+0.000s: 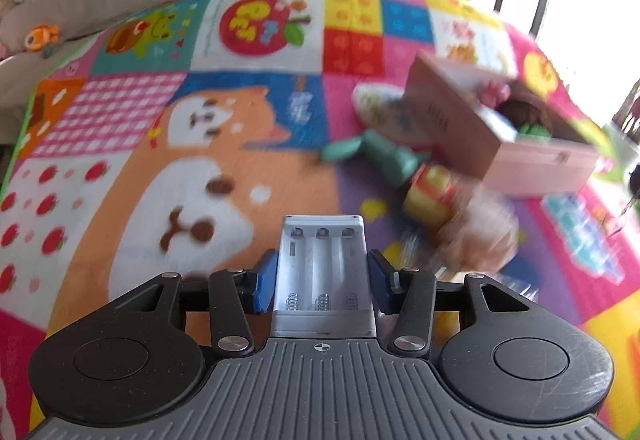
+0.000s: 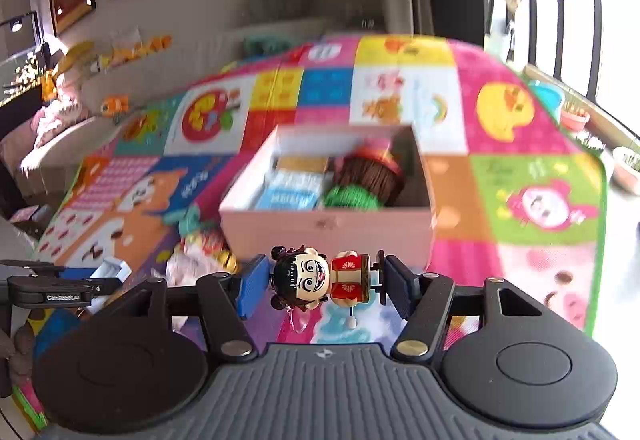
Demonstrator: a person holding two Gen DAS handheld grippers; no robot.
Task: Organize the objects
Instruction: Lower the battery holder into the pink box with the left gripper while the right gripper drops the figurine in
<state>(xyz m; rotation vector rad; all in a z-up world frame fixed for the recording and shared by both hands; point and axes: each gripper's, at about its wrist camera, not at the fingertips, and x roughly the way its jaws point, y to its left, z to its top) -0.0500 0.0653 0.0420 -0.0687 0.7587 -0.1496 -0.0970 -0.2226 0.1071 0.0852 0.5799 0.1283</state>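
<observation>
A small wind-up figurine [image 2: 320,278] with a black-haired head and red tunic lay crosswise between the jaws of the right gripper [image 2: 322,282], head against the blue pad on one side and feet by the dark pad on the other, clamped there and carried clear of the mat. Just beyond the fingertips stood the open pink box [image 2: 326,226], already holding packets, a brown tufted toy and something green, which suggests the figurine was held sideways so it could be dropped in among them. The gripper pointed forward and somewhat downward at the box's near wall.

To that gripper's left, the left gripper [image 1: 322,276] clasped a white battery holder [image 1: 323,268] lengthwise, its three empty slots and springs facing up, the jaws pressed on its long sides. It tilted down over the patchwork play mat [image 1: 160,144]. Ahead and to its right lay a green toy [image 1: 376,154], a yellow and red toy [image 1: 430,196] and the box, blurred; these loose pieces appeared yet to be tidied.
</observation>
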